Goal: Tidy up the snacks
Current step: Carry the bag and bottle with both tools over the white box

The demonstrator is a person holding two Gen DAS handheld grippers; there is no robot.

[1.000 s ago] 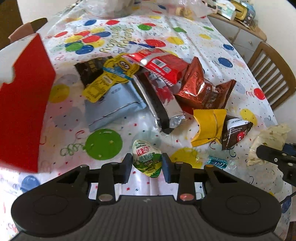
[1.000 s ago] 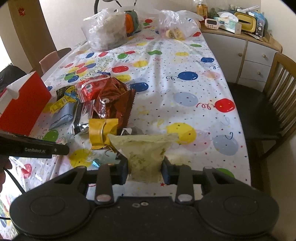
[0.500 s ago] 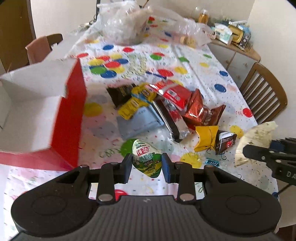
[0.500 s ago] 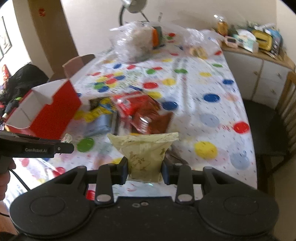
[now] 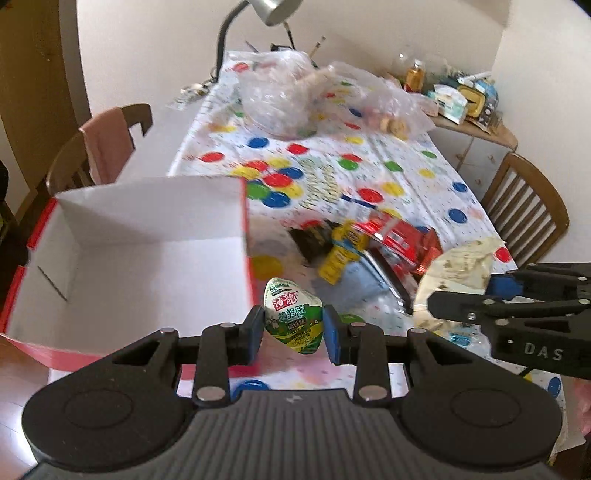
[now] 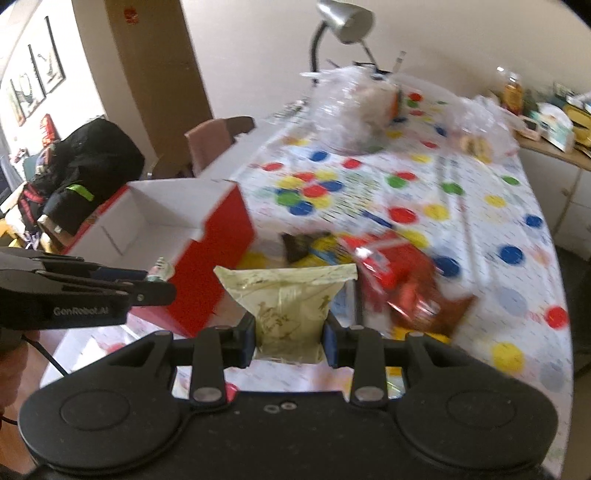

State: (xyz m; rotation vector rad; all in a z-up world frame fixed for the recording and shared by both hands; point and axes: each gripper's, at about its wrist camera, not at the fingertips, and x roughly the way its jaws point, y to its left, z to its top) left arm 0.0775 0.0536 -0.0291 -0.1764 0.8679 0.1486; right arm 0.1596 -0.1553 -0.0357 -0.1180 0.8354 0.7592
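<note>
My left gripper (image 5: 293,330) is shut on a small green and white egg-shaped snack pack (image 5: 294,319), held in the air just right of the open red box (image 5: 147,258) with its white inside. My right gripper (image 6: 290,338) is shut on a pale yellow-green snack packet (image 6: 286,295), raised above the table beside the red box (image 6: 207,266). The right gripper (image 5: 517,317) shows at the right of the left wrist view; the left gripper (image 6: 85,291) shows at the left of the right wrist view. A pile of snack packets (image 5: 373,251) lies on the spotted tablecloth.
Clear plastic bags (image 5: 284,96) and a desk lamp (image 6: 343,22) stand at the table's far end. Wooden chairs (image 5: 528,210) flank the table, one draped with a pink cloth (image 5: 107,144). A cluttered sideboard (image 5: 469,110) is at the back right. A black bag (image 6: 88,166) sits left.
Both grippers have risen and swung left with their snacks held. The red box, earlier seen from its side, now shows its open white inside next to the left gripper.
</note>
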